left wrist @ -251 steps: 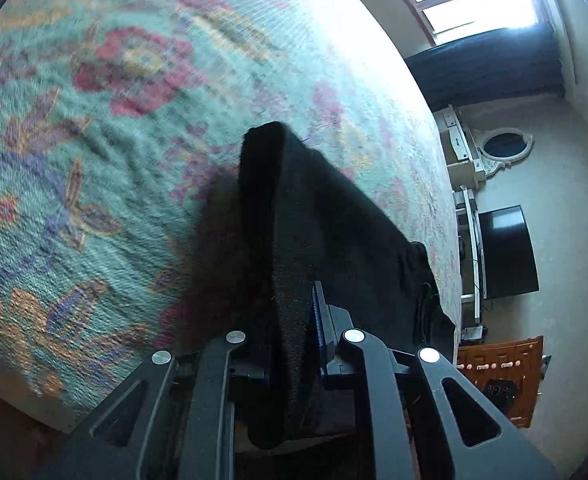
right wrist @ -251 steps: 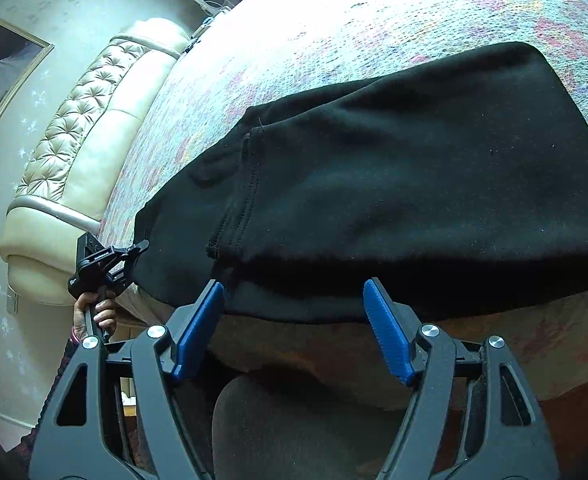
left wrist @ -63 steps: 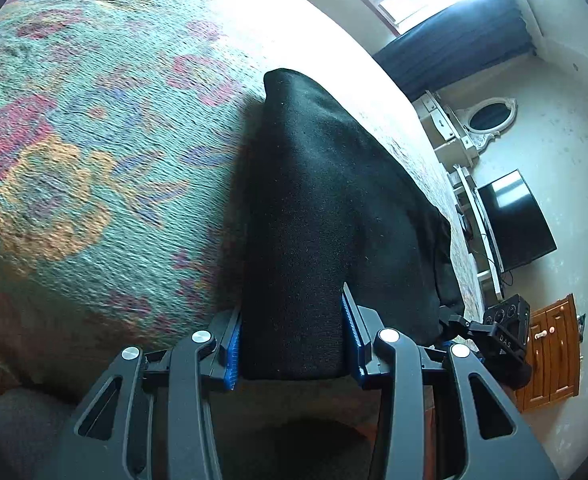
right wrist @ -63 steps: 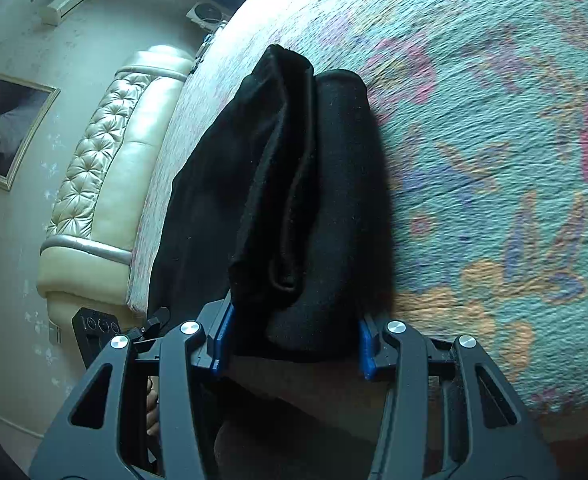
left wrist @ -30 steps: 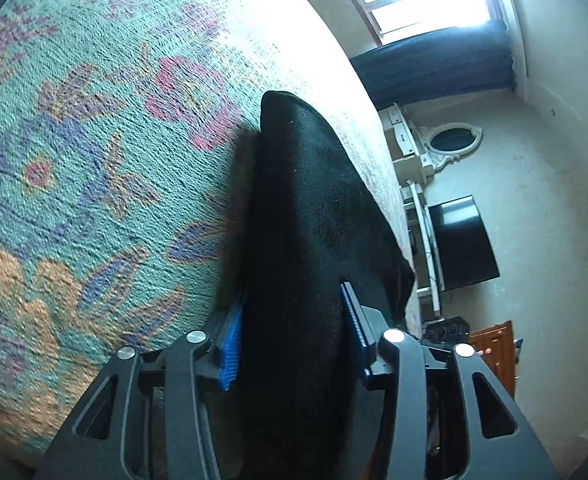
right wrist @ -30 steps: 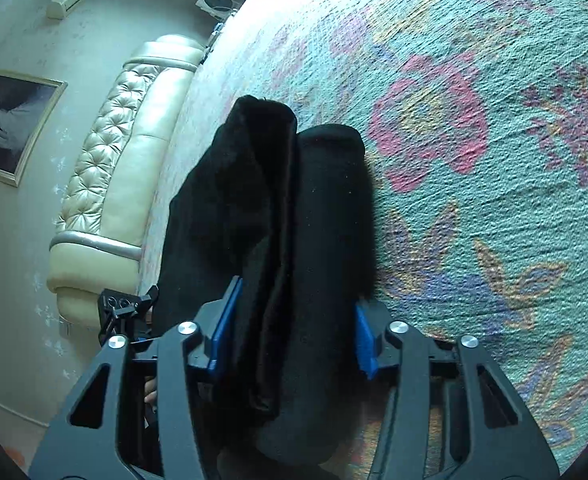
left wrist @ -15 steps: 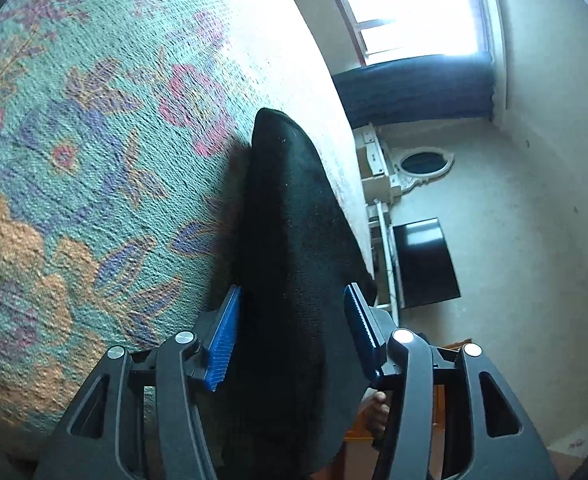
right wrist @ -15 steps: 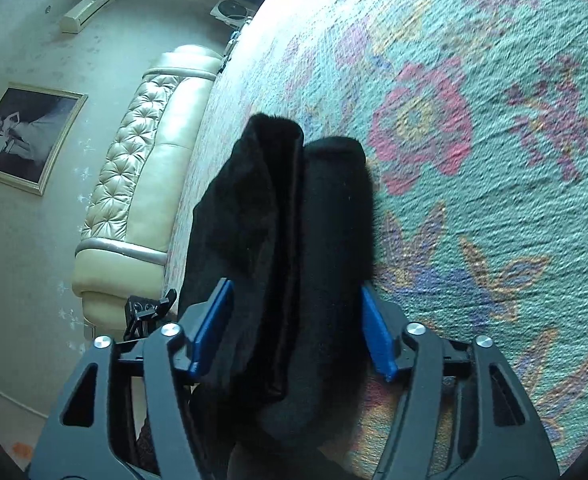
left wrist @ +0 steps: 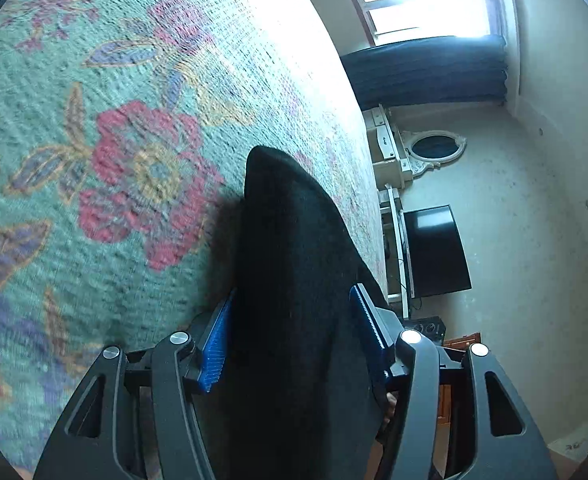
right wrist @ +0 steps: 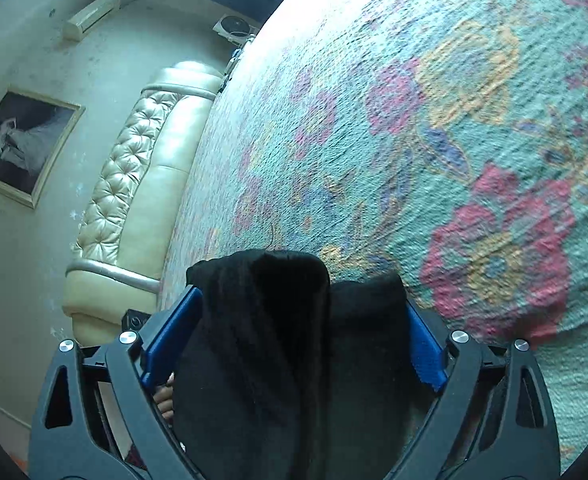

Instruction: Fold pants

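The black pants (left wrist: 285,240) are folded into a thick, narrow bundle on the floral bedspread (left wrist: 93,120). My left gripper (left wrist: 291,292) straddles one end of the bundle. Its jaws are opening, with the cloth still between the blue pads (left wrist: 215,344) and no clear squeeze on it. In the right wrist view the other end of the pants (right wrist: 253,360) shows two rolled layers side by side. My right gripper (right wrist: 302,298) stands wide around them, its jaws opening too, and the cloth lies loose between the pads (right wrist: 426,348).
The bedspread (right wrist: 454,160) stretches far ahead of both grippers. A cream tufted headboard (right wrist: 133,184) and a framed picture (right wrist: 17,144) are left in the right view. A dark television (left wrist: 434,252), a white dresser (left wrist: 386,152) and a curtained window (left wrist: 422,68) stand beyond the bed's edge.
Both grippers' jaws have spread wider around the folded pants over the last second. Both views have slid across the bedspread, and the bundle looks shorter in the right view.
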The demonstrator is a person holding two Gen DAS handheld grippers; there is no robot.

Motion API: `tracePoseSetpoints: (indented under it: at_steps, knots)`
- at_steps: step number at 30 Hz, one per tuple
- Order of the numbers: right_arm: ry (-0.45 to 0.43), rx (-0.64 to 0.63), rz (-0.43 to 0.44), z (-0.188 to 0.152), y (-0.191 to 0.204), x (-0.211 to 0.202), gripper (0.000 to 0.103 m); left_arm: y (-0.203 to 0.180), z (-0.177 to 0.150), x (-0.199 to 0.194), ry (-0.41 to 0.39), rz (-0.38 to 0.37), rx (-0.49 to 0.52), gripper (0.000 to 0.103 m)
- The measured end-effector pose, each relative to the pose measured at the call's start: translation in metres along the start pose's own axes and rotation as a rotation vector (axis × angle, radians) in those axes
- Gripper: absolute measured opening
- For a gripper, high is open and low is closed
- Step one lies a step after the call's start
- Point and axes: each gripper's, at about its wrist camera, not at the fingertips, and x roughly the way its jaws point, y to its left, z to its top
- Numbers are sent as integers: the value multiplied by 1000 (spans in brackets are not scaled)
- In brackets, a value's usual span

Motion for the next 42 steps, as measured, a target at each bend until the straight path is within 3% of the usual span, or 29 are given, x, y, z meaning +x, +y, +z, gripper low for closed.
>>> tracePoseSetpoints:
  at_steps: [1,2,3,4,6,12,16,24,31,42]
  knots:
    - [9,-14,-24,0,2,3,87,-2,4,4,5,9,1,56]
    - [16,-10,-35,0,0,4,70,-5,7,7,14,26,16,56]
    - [24,10,-20,1,-4,5,58,-9,8,12,25,65,46,46]
    - [19,28,-4,0,-9,4,56,-14,9,18,38,120,89,38]
    - [3,21,-4,-2,-9,2,51,-19,8,22,43,156,145,33]
    - [-72,-55,-23,4,7,1,44,-37,18,28,6,256,209,29]
    - [-94,-55,-25,24,11,15,42,-54,31,32,-27,339,321,29]
    - [-100,-73,-46,74,26,54,42,-45,62,32,-51,399,365,29]
    - [-85,-48,-53,94,21,78,42,-30,79,39,-66,387,346,29]
    - [-82,4,-22,89,-5,76,42,-34,88,56,-68,365,354,30]
